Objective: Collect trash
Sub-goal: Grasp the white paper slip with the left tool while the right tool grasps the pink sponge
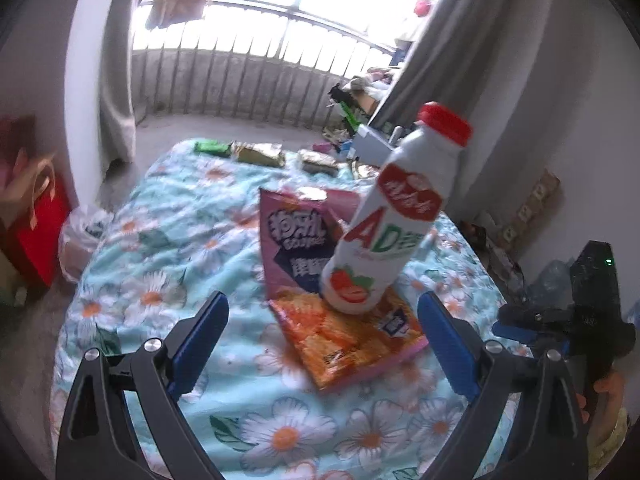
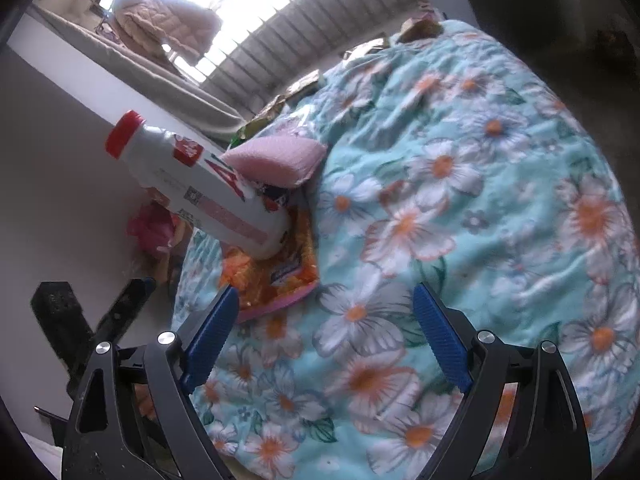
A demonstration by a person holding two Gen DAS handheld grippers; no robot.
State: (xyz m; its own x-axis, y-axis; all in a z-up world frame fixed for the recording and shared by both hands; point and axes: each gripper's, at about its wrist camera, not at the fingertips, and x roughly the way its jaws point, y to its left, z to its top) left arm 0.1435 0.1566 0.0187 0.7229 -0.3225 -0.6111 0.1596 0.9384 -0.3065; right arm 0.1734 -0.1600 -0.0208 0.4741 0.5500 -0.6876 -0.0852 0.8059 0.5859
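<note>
Both the left hand-held gripper [image 1: 322, 334] and right hand-held gripper [image 2: 326, 330] gape wide, empty; judged approach step; next, close on the white red-capped plastic bottle [image 1: 380, 232] atop the pink-orange snack bag [image 1: 344, 328] on the floral bed [image 1: 160, 280].

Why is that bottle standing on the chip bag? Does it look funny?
Yes. The white bottle with the red cap stands on the pink snack bag, not on the flowery blanket. The bag is soft and bent upward behind it, and the bottle seems to lean, so it could tip.
</note>
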